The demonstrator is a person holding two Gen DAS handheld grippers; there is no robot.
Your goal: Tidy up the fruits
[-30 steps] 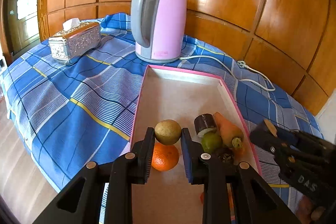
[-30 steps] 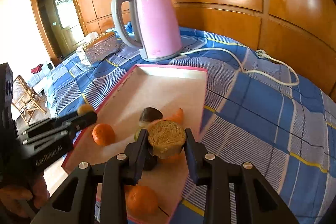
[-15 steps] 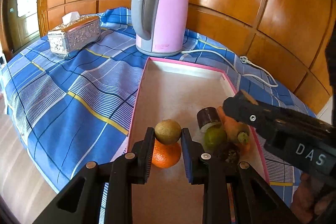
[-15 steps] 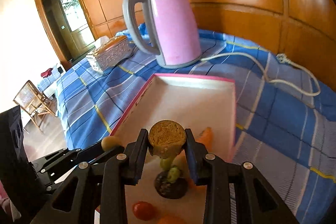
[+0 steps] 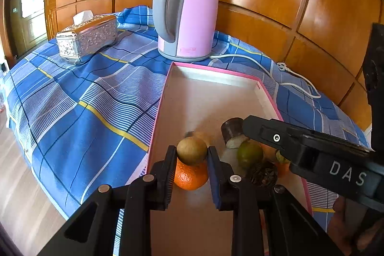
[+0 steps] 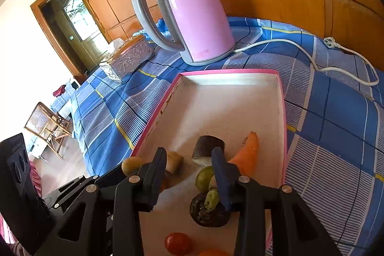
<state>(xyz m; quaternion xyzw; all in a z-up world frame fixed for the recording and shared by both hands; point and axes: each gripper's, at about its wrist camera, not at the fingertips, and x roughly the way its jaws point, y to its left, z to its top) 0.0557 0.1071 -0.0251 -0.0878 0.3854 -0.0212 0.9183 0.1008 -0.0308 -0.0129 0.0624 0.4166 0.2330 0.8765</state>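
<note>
Placement step under way, by appearance: left gripper (image 5: pixel 192 157) pinches round brownish-green fruit (image 5: pixel 191 151) above orange mandarin (image 5: pixel 190 176) inside pink-rimmed shallow tray (image 5: pixel 217 71); next, lower and release. Right gripper (image 6: pixel 189 157) spread, empty, over the tray's produce

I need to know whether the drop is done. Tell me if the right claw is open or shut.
Open. The right claw has a wide empty gap between its fingers, and a tan fruit piece lies on the pink tray just beyond its left finger.
</note>
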